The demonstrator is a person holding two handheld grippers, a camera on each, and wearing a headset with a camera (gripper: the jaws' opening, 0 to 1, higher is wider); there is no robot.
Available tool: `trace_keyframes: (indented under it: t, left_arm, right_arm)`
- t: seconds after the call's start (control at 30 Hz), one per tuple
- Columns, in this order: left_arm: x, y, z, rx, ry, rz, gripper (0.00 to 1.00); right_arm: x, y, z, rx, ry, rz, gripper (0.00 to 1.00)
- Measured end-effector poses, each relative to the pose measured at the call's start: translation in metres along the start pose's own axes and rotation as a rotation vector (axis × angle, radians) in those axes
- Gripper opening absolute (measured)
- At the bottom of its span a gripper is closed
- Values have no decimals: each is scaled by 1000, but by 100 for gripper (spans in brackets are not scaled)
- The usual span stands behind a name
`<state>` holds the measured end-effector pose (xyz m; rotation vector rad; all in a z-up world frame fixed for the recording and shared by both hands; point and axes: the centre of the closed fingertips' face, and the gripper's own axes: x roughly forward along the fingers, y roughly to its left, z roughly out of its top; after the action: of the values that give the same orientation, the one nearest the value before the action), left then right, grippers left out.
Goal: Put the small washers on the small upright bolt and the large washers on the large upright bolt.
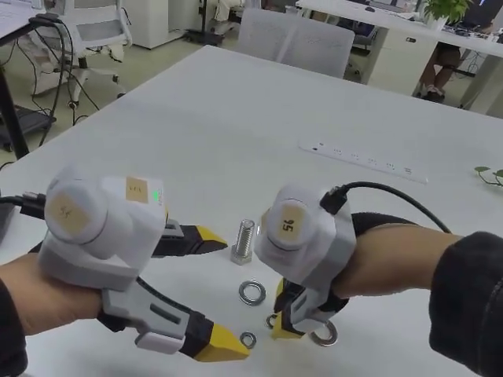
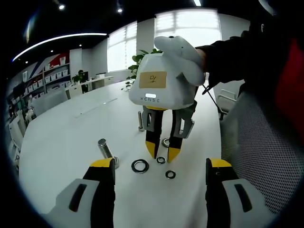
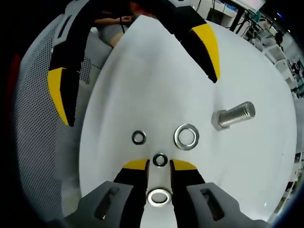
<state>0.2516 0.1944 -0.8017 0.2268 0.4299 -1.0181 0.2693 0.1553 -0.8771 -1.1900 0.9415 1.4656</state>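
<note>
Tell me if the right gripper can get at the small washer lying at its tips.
Likely yes. The right gripper is open, and the small washer lies flat on the table between its tips, uncovered. A large washer further back between the jaws might get caught too.

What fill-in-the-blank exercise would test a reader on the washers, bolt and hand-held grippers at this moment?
1. The jaws of the left hand-held gripper stand wide ____.
2. On the table lie two small washers and ____ large washers.
3. The large bolt stands upright with ____ washers on it.

Missing words: open; two; no.
</note>
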Motion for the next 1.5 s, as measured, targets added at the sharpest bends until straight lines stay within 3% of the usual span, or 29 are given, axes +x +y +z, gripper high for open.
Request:
trace_keyframes:
  t: [1.5]
  left_arm:
    - [1, -2, -1, -2, 15, -4, 77]
  right_arm:
    - [0, -1, 1, -26, 61, -22, 15]
